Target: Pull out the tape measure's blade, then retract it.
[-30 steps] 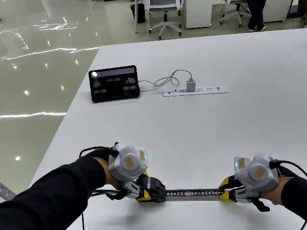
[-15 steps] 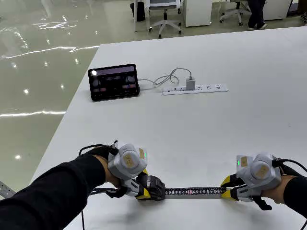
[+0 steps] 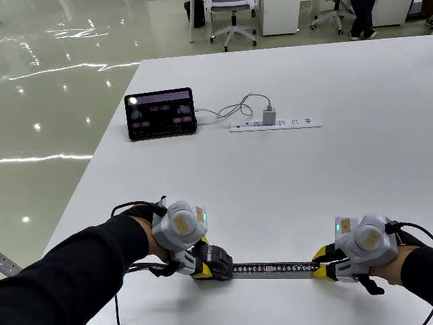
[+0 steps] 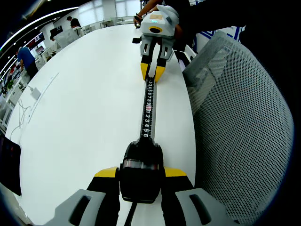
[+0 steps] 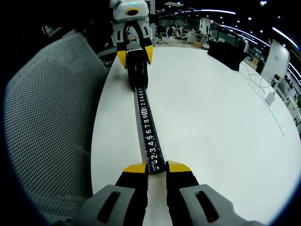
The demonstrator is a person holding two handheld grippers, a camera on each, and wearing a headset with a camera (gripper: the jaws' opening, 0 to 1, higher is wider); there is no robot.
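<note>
Left gripper [image 4: 141, 175]: my jaws are clamped on the tape measure case [image 4: 141, 170], with one yellow tip pressed against each of its sides.
Right gripper [image 5: 153, 167]: my jaws are nearly together, pinching the free end of the blade [image 5: 146, 127] between the yellow tips.
Blade: it is drawn out in a straight line from the case to my right gripper, with the numbers facing up. It runs low over the table [image 3: 284, 189]. I cannot tell whether it touches the surface.
Tape measure's place: it is near the table's front edge, with the black case on my left and the blade's tip on my right.
Farther back: a dark tablet [image 3: 161, 114] stands propped near the left edge. A white power strip [image 3: 274, 126] lies to its right with a charger [image 3: 269, 118] plugged in, and a cable [image 3: 230, 110] loops from the charger toward the tablet.
Off the table: a grey mesh chair back [image 4: 240, 117] sits close along the front edge, seen in both gripper views.
</note>
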